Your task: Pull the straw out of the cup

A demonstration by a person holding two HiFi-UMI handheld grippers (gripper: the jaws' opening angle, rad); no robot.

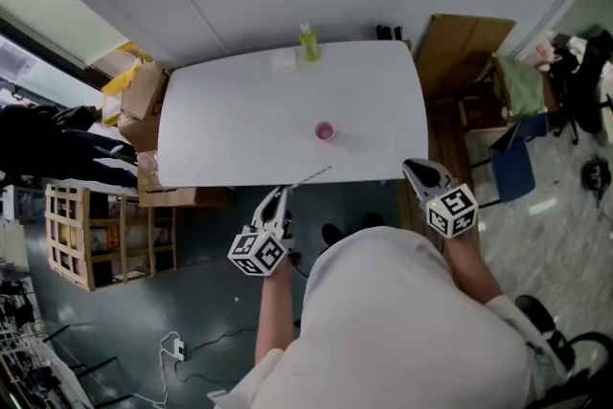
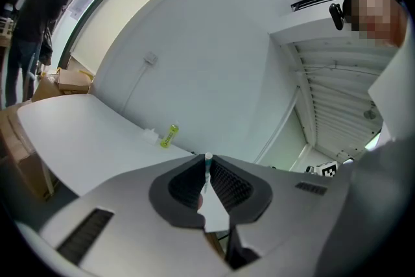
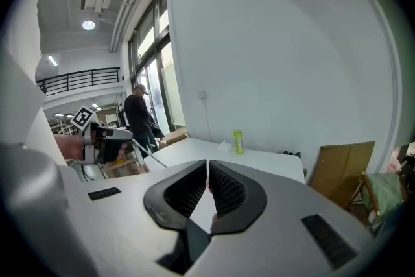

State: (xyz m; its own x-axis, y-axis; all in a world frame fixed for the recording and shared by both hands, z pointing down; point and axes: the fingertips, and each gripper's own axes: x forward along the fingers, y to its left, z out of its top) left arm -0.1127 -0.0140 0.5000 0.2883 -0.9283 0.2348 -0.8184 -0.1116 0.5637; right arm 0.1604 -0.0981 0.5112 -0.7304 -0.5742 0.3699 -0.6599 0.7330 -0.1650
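Note:
A small pink cup (image 1: 326,130) stands upright near the middle of the white table (image 1: 230,129), with no straw in it. The thin pale straw (image 1: 311,176) hangs over the table's near edge, clear of the cup. My left gripper (image 1: 278,193) is shut on its near end. In the left gripper view the straw (image 2: 207,168) runs up between the closed pads, its tip just past them. My right gripper (image 1: 414,168) hovers at the table's near right corner, shut with nothing in it (image 3: 207,168). The right gripper view also shows the straw (image 3: 148,157) sticking out of the left gripper.
A green bottle (image 1: 308,43) stands at the table's far edge. Cardboard boxes (image 1: 144,96) and a wooden crate (image 1: 81,235) sit left of the table. A cardboard sheet (image 1: 460,53) and a blue chair (image 1: 512,163) are on the right. A person (image 3: 138,115) stands beyond the table.

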